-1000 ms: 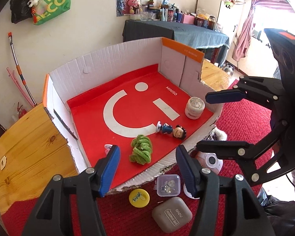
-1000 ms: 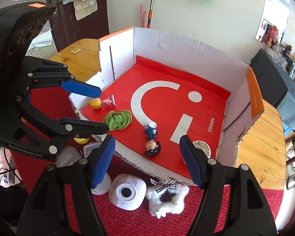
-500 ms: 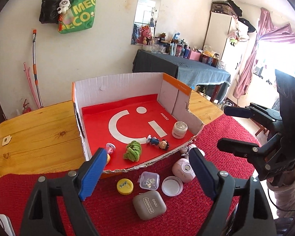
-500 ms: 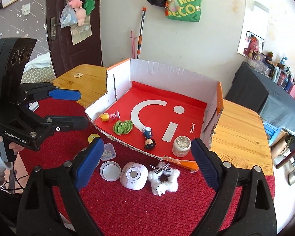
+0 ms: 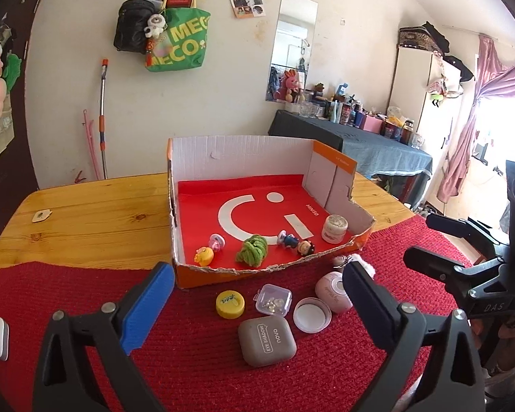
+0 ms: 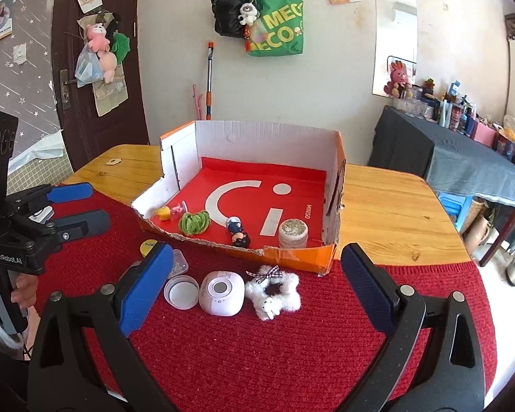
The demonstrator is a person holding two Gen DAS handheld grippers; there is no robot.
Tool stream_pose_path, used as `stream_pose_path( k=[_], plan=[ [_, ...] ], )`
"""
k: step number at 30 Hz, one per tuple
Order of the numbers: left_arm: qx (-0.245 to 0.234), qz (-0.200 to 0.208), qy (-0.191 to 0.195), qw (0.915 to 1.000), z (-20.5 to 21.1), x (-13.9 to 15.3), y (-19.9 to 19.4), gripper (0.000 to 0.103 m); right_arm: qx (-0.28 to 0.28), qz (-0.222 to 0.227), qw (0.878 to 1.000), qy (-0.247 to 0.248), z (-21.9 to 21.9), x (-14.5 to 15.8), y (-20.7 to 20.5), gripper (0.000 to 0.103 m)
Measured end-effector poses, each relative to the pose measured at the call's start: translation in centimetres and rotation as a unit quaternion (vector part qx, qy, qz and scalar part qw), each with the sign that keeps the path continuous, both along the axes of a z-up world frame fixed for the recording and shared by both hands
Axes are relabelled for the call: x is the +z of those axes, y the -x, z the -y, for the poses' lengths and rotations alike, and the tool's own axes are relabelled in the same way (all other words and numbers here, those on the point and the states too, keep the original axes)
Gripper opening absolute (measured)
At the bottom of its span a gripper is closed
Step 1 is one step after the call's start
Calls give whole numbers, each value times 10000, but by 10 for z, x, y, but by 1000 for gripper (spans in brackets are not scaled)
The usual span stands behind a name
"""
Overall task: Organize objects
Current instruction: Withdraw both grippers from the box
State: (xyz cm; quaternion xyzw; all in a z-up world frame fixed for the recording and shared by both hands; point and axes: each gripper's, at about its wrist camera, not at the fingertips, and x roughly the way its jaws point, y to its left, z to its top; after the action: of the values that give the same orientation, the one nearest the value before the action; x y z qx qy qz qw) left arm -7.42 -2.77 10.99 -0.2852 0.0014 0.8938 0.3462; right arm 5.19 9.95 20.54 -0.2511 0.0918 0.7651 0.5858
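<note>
Five small things already lie inside the cardboard box, six wait just before its torn front wall, and the left gripper and right gripper, jaws just spread, hold nothing.

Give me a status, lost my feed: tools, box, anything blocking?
Left tool and right tool open, just widened, nothing between. Box holds five items; six wait on red cloth. Nothing blocking.
</note>
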Motion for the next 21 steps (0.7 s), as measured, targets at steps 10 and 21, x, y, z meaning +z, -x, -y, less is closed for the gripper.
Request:
stream_pose_path(
  k=[10,21],
  plan=[
    [322,370,187,9986,-1,-39,-5,103,-391,117,9983,408,-12,-46,-15,100],
    [185,833,322,9958,-9,-58,4,103,-549,161,9958,708,-27,-60,-27,100]
  ],
)
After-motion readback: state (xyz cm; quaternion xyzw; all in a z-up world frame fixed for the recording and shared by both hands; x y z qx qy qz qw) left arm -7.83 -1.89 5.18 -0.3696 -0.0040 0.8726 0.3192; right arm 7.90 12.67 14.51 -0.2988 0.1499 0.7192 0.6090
